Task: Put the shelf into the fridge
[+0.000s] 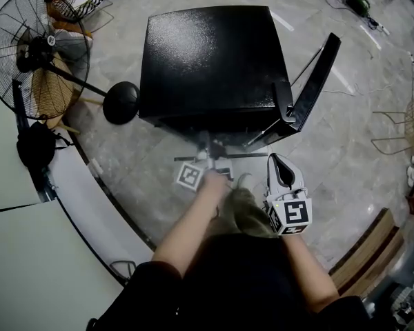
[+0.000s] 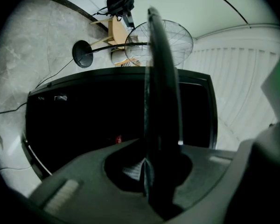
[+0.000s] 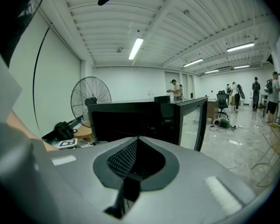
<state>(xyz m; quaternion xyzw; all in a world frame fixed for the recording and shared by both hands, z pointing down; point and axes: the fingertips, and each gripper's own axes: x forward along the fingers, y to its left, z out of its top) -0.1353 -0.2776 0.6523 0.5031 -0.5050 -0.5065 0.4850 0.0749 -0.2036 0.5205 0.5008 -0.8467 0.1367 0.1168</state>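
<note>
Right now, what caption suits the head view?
Left gripper holds the shelf before the open fridge; right gripper is shut and empty.

One black fridge point(image 1: 210, 61), one door point(image 1: 316, 81) hanging open, one shelf point(image 2: 162, 87). Two grippers out front: left gripper point(image 1: 207, 149), right gripper point(image 1: 277, 163). One standing fan point(image 1: 34, 50), one black bag point(image 1: 36, 145), and at least four people point(image 3: 255, 91) far back

floor point(image 1: 345, 150): grey marble | ceiling point(image 3: 107, 27): white, ribbed, strip lights point(image 3: 136, 48) | pedestal fan point(image 1: 38, 54) by white wall point(image 3: 56, 78)
</note>
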